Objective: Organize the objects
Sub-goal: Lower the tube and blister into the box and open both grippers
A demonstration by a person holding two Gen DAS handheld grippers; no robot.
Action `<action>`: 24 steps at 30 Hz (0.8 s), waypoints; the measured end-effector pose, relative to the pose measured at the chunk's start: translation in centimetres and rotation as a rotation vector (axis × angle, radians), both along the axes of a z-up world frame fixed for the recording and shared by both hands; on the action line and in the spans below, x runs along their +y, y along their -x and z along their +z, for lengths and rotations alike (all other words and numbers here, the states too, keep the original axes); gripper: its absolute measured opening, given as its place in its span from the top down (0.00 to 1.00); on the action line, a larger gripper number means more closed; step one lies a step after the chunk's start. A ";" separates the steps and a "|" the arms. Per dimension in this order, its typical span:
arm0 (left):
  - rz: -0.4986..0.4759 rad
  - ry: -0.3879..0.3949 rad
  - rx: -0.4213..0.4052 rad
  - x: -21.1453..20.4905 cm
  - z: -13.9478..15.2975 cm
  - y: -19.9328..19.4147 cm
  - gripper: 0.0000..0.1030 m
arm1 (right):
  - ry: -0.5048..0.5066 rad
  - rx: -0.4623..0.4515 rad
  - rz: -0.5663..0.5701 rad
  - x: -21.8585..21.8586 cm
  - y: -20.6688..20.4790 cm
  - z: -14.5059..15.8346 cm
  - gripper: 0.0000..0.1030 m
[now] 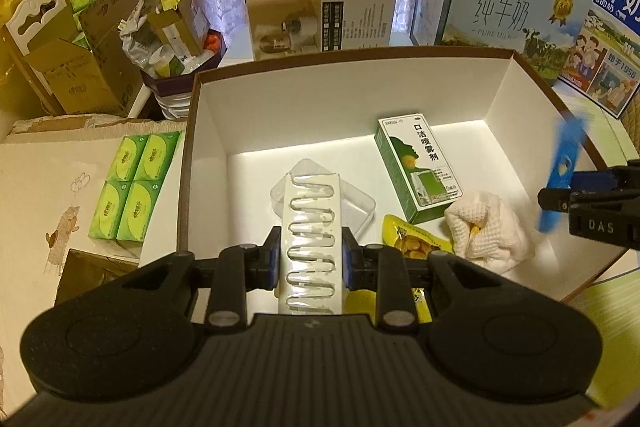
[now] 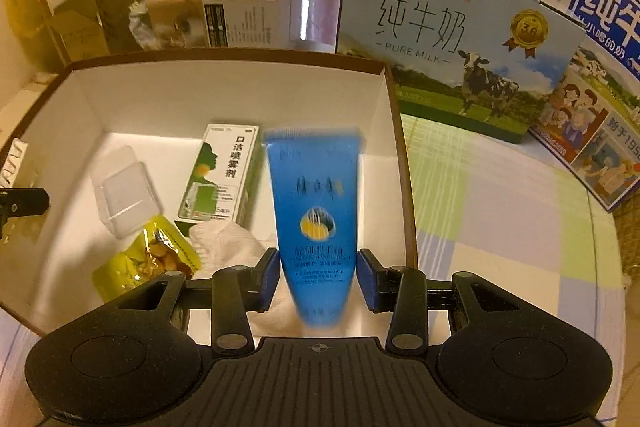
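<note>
My left gripper (image 1: 312, 259) is shut on a white blister strip (image 1: 312, 227) of clear vials, held over the near side of an open white box (image 1: 340, 95) with a brown rim. In the right wrist view a blurred blue tube (image 2: 316, 211) stands between the pads of my right gripper (image 2: 318, 275), with slim gaps on both sides, over the box's (image 2: 224, 95) right part. Inside the box lie a green-and-white spray carton (image 1: 416, 163) (image 2: 224, 175), a clear plastic tray (image 1: 360, 203) (image 2: 120, 191), a yellow snack packet (image 1: 412, 239) (image 2: 148, 259) and a white cloth (image 1: 488, 227) (image 2: 228, 239).
Two milk cartons (image 1: 496, 7) (image 2: 452, 35) stand behind and right of the box, and a white carton (image 1: 320, 7) stands behind it. Green tissue packs (image 1: 136, 183) lie to its left. A checked tablecloth (image 2: 500, 211) covers the table on the right.
</note>
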State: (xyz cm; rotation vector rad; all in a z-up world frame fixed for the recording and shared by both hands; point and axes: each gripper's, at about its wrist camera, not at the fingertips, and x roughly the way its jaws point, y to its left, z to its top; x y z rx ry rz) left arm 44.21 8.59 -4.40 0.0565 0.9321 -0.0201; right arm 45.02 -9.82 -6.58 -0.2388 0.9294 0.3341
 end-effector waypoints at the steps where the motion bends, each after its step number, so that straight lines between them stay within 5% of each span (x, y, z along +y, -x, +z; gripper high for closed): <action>1: 0.001 0.001 0.002 0.0 -0.1 0.0 0.77 | -0.001 -0.001 -0.002 0.0 0.0 0.1 0.61; 6: 0.003 -0.003 0.011 0.1 -0.4 0.2 0.77 | -0.023 -0.008 0.003 -0.2 0.1 0.5 0.52; 17: 0.011 -0.006 0.037 0.1 -1.2 0.1 0.77 | -0.074 -0.006 0.009 -1.0 0.8 1.1 0.49; 24: 0.009 -0.007 0.008 0.2 -0.5 0.1 0.58 | -0.111 -0.039 0.005 -1.4 1.1 2.2 0.47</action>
